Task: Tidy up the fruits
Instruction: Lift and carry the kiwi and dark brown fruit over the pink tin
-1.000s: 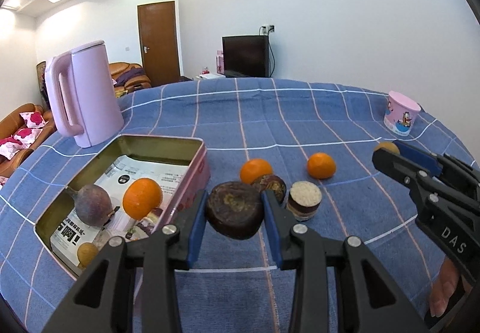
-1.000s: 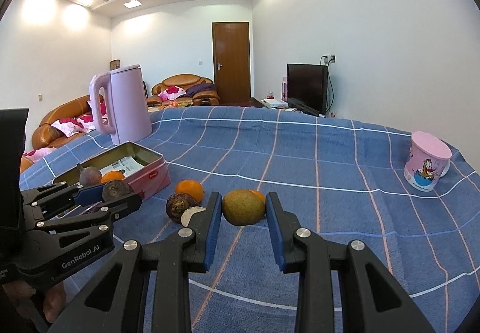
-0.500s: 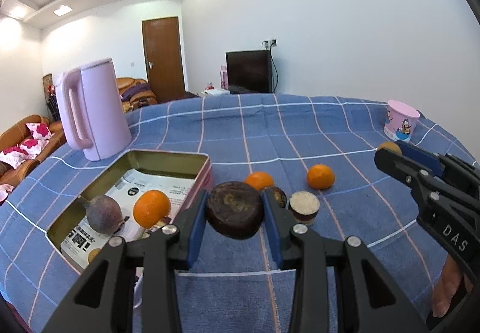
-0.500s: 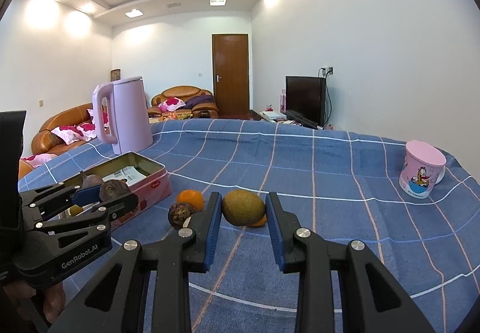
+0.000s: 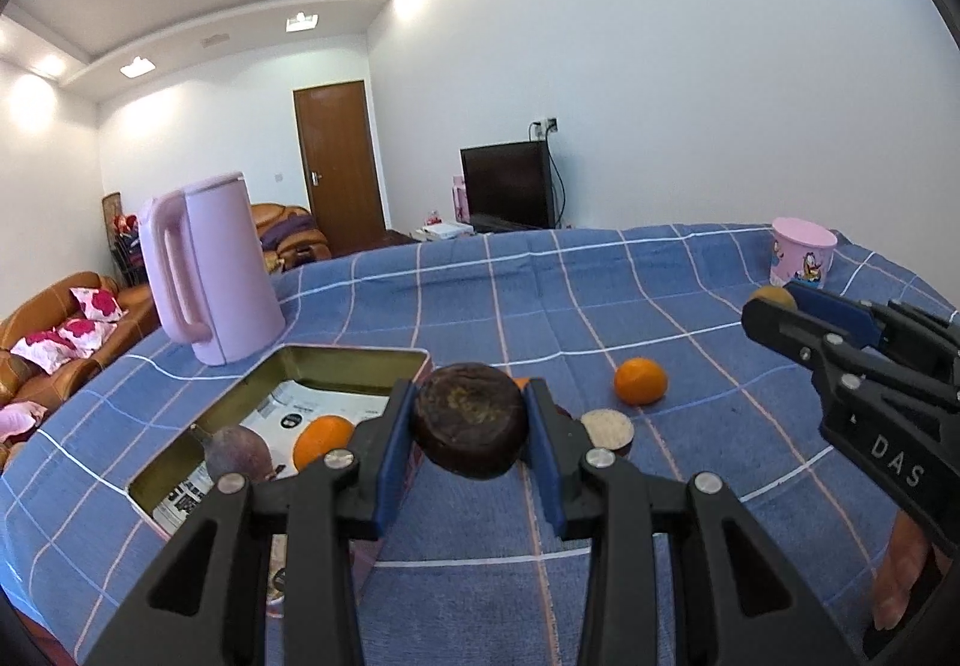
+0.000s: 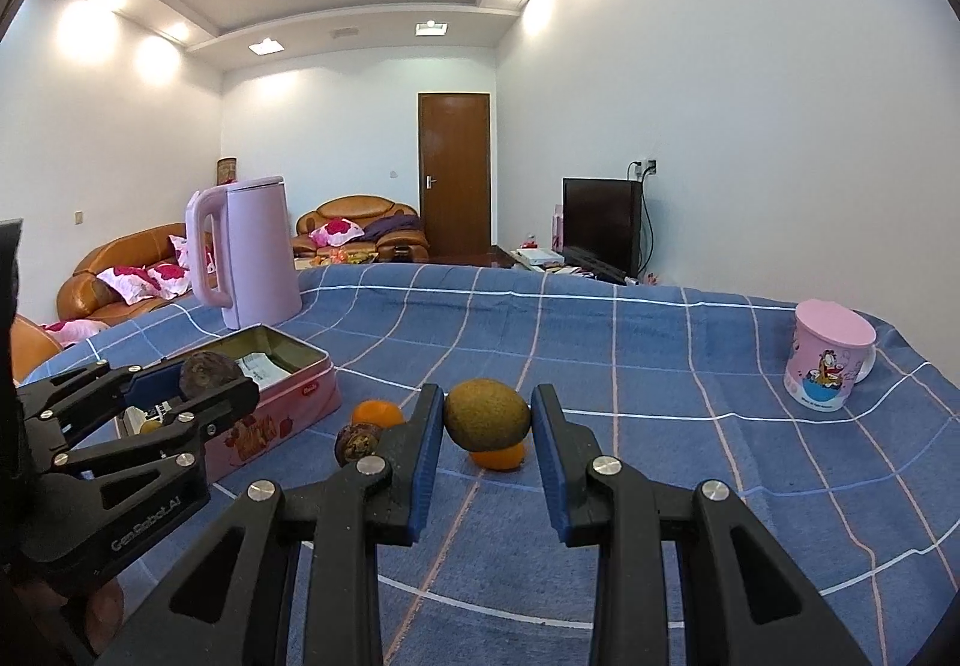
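Both hands have lifted a little since before: the left gripper (image 5: pixel 470 429) has its fingers clenched on a dark brown fruit (image 5: pixel 470 426) beside the tin box (image 5: pixel 336 363), not yet over it. The right gripper (image 6: pixel 487 422) squeezes a green fruit (image 6: pixel 487 414) above the desk (image 6: pixel 660 366). Next, I think, each fruit must go over the box and be let go.

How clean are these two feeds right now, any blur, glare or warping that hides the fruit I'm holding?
Left wrist view: sharp, the dark fruit in the jaws evenly lit, no glare; fisheye bends the tablecloth lines and blackens the corners. Right wrist view: also sharp, the greenish fruit clear; ceiling lights bloom on the wall but leave the table unaffected.
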The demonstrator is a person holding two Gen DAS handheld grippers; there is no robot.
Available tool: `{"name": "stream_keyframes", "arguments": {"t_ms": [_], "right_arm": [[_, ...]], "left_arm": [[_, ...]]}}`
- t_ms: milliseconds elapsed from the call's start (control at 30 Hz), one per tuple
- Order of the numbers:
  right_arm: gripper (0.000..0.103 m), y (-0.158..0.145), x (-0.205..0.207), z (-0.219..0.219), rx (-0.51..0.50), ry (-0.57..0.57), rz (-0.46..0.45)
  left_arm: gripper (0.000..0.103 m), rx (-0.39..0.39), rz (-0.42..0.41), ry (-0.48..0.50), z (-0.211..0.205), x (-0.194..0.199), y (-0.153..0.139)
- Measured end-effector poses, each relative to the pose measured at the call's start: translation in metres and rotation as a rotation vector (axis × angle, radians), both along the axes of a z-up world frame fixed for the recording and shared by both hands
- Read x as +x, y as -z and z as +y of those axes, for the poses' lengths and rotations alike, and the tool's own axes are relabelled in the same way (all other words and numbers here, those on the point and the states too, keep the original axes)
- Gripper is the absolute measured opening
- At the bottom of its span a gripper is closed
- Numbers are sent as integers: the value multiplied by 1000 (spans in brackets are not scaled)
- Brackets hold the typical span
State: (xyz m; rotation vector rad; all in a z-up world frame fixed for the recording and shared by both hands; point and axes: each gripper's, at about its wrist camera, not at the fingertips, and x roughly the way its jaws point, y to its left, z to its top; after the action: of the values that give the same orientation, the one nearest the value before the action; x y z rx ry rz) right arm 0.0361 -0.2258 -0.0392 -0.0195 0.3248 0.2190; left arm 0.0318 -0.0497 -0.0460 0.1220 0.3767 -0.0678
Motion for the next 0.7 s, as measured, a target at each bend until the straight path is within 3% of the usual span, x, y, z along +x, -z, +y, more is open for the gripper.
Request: {"name": "stream_keyframes", "arguments": {"t_ms": [433, 700], "right_arm": [[32, -3, -7, 0, 9, 23, -31], [32, -2, -3, 10, 6, -7, -17]], "left_arm": [[38, 16, -60, -8, -2, -12, -4], [38, 2, -32, -32, 11, -8, -5]]}}
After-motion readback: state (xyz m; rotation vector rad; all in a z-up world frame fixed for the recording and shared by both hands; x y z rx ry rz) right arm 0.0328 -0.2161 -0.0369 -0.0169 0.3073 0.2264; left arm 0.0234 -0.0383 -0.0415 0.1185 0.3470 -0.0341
